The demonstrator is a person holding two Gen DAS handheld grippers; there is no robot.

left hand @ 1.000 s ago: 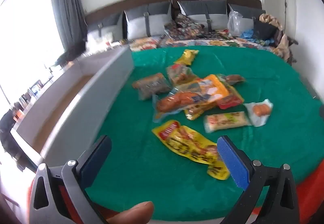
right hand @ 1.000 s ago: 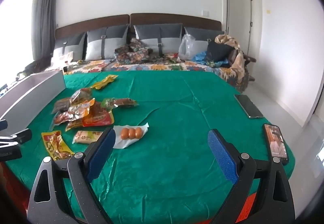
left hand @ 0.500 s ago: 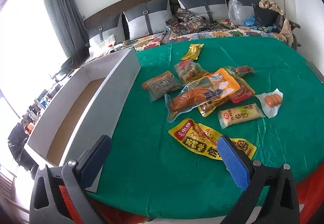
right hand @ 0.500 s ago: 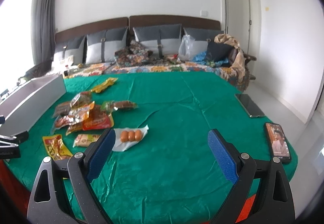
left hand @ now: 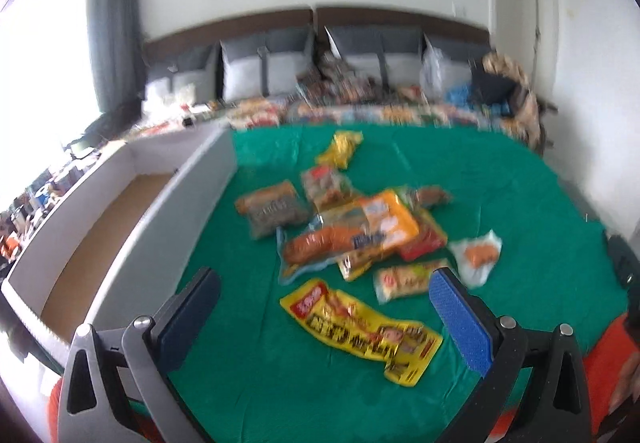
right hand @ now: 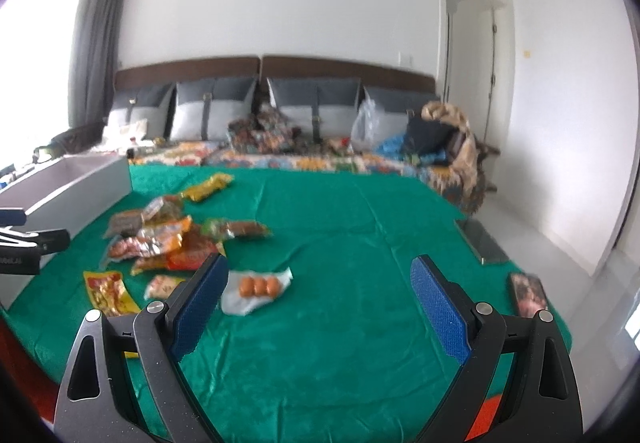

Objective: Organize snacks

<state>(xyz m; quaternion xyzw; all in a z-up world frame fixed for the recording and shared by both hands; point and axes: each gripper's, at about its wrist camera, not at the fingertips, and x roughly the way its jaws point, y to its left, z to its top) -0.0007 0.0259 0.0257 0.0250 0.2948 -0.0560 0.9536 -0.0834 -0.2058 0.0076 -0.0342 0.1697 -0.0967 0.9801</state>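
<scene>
Snacks [left hand: 352, 235] lay loose in a heap on the green cloth [left hand: 500, 179], just beside the white box [left hand: 200, 187], whose bare floor suggested that sorting had hardly begun. Left gripper [left hand: 324, 307] hung above the yellow packet [left hand: 360, 327] nearest it, jaws wide apart and empty; right gripper [right hand: 320, 303] stood likewise apart and empty, over bare cloth near the egg pack [right hand: 256, 289]. Advised practice: take one flat packet by an edge, clear of its neighbours, since overlapped wrappers would likely drag.
</scene>
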